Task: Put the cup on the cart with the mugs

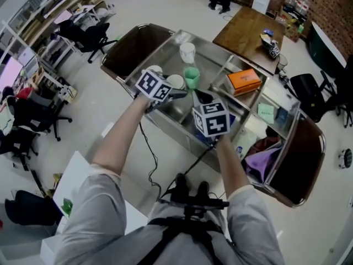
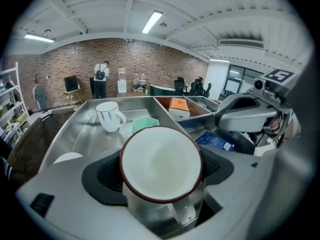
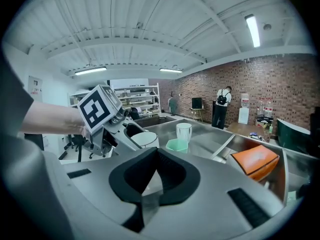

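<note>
Cup (image 1: 175, 81), head view: above the cart (image 1: 163, 47) tray, close to its near edge, in left gripper (image 1: 176, 91).
Left gripper view: jaws wide, clamped on the cup's sides; bare steel ahead before mug (image 2: 109, 116).
Right gripper view: right gripper (image 3: 156, 151) jaws together, empty.

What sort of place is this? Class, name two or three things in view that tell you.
Probably an indoor open-plan office or lab workspace. It has a brick wall, swivel office chairs, storage shelving along one side, and strip lights overhead.
</note>
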A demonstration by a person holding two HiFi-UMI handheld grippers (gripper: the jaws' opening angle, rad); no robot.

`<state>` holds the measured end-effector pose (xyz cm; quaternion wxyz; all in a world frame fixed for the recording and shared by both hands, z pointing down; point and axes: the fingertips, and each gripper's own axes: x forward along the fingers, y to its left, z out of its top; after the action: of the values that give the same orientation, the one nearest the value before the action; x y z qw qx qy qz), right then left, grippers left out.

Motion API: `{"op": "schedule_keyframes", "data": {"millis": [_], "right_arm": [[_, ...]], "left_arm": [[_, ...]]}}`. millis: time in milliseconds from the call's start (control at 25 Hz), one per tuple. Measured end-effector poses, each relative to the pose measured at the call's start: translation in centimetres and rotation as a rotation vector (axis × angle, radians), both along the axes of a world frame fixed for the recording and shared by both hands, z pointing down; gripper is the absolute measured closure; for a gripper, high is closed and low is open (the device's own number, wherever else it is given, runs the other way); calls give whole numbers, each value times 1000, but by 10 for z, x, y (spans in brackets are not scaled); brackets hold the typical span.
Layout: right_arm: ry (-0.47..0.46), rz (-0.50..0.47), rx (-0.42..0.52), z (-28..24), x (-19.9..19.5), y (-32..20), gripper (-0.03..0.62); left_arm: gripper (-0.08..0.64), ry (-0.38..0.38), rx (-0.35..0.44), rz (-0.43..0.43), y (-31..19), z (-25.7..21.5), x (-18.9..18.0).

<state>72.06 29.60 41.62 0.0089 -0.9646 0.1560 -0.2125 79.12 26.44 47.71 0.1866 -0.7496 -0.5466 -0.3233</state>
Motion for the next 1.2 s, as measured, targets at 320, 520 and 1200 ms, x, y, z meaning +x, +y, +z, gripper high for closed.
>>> {"op": "schedule_keyframes", "data": {"millis": [320,520,1200], "right_arm": [[-6,17,9,3,3,8,586],[-3,13,12,5,6,7,586],[-8,18,13,9,8,16,586]], "left_arm": [[146,-30,48,11,4,27,10],[146,-40,48,6,5,41,16],[125,-39,88,25,8,53,19]]}}
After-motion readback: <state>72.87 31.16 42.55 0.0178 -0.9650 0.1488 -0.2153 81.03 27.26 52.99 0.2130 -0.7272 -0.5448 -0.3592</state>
